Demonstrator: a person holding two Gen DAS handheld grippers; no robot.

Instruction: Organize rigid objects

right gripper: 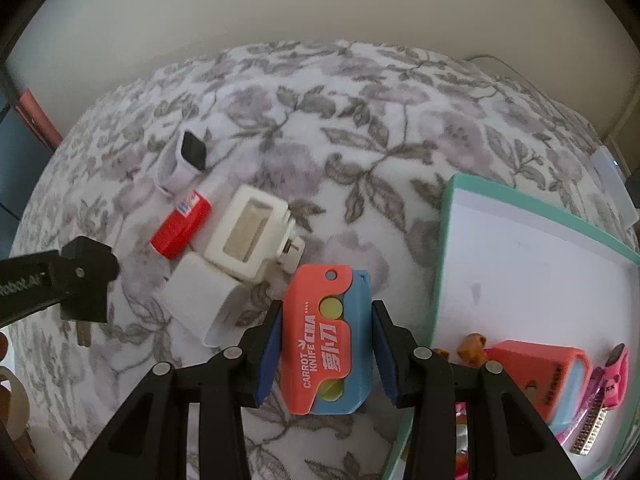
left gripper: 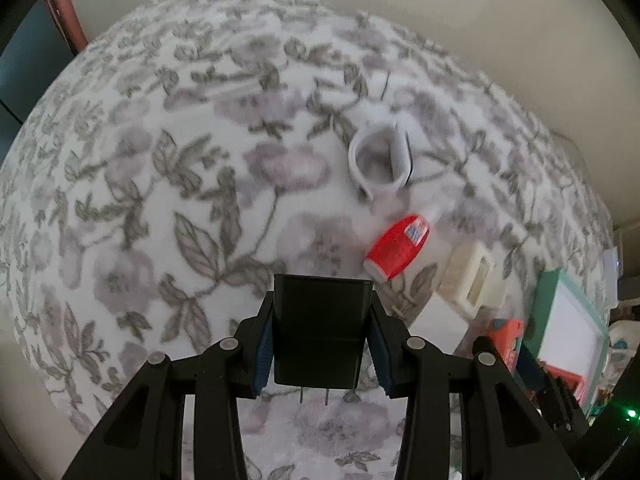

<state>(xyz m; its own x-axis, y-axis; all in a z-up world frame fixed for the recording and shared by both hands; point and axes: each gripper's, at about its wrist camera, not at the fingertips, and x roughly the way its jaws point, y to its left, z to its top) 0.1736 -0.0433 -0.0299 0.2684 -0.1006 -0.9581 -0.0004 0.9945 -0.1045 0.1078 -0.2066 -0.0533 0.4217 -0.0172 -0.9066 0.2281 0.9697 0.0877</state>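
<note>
My left gripper (left gripper: pixel 320 340) is shut on a black plug adapter (left gripper: pixel 320 328), held above the floral cloth; it also shows at the left of the right wrist view (right gripper: pixel 86 284). My right gripper (right gripper: pixel 326 344) has its jaws around a red and blue carrot knife toy (right gripper: pixel 326 336), with small gaps at both pads. A red bottle (right gripper: pixel 182 230), a cream adapter (right gripper: pixel 250 240), a white box (right gripper: pixel 200 300) and a white band with a black piece (right gripper: pixel 180 160) lie on the cloth. The teal-rimmed white tray (right gripper: pixel 520 260) is to the right.
The tray holds a red and blue box (right gripper: pixel 540 376), a pink clip (right gripper: pixel 612 376) and a small brown figure (right gripper: pixel 472 346) at its near end. A cream wall stands behind the cloth. A cable (right gripper: pixel 504 66) runs at the far right.
</note>
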